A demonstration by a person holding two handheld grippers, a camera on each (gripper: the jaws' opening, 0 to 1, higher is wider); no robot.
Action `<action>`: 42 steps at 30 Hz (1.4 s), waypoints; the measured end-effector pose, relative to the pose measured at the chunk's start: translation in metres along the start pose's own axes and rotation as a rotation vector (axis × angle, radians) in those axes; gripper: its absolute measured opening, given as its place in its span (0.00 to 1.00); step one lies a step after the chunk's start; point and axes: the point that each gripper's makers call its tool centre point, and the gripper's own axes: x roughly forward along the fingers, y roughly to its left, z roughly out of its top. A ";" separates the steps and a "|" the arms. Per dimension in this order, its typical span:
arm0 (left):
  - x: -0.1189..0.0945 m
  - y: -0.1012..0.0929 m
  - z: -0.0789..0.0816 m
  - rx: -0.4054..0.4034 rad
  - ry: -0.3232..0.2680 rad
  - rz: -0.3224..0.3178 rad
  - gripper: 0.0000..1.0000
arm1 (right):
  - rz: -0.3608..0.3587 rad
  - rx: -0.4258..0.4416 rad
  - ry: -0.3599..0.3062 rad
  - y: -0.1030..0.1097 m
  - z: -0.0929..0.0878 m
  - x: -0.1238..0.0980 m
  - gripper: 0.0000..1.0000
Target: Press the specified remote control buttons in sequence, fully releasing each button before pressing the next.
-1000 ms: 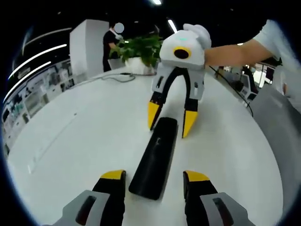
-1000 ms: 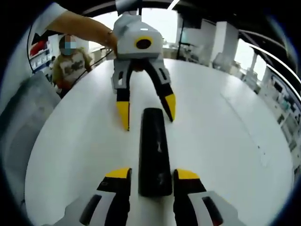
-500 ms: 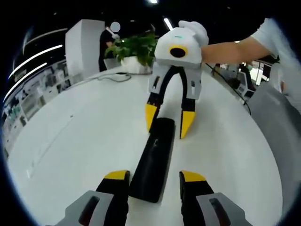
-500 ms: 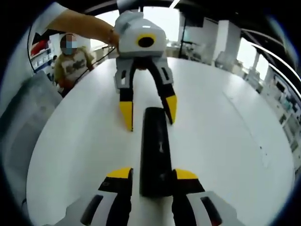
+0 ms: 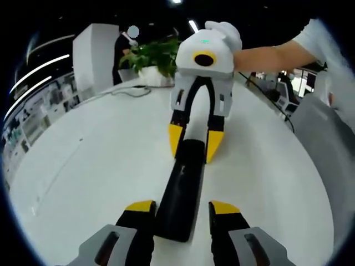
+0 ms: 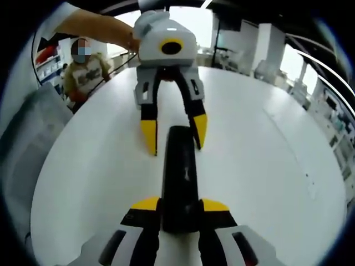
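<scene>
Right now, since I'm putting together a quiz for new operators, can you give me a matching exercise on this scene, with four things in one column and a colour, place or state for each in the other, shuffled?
Things
1. remote control
2. potted plant
3. left tongs
4. right tongs

Descriptions
A. open, tips either side of one end of the remote, gaps showing
B. closed against the sides of the remote's other end
C. black, lying flat on the white table
D. green, near the table's far edge

Pairs: 1-C, 2-D, 3-A, 4-B
</scene>
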 end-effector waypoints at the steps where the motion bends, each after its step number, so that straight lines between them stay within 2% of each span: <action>1: 0.000 0.000 0.000 0.002 0.002 -0.001 0.38 | -0.003 -0.003 0.000 -0.001 0.000 0.000 0.22; 15: -0.004 -0.010 0.001 0.020 0.018 -0.016 0.32 | -0.002 -0.004 0.012 -0.002 0.001 0.002 0.22; 17: -0.008 -0.008 0.001 0.020 0.019 -0.007 0.25 | -0.003 -0.006 0.013 -0.003 0.001 0.002 0.22; 37: -0.012 -0.016 0.002 0.031 0.022 -0.024 0.25 | 0.004 -0.035 0.034 -0.004 0.001 0.001 0.20; 42: -0.014 -0.021 0.001 0.051 0.030 -0.047 0.24 | 0.002 -0.044 0.041 -0.001 0.001 0.001 0.20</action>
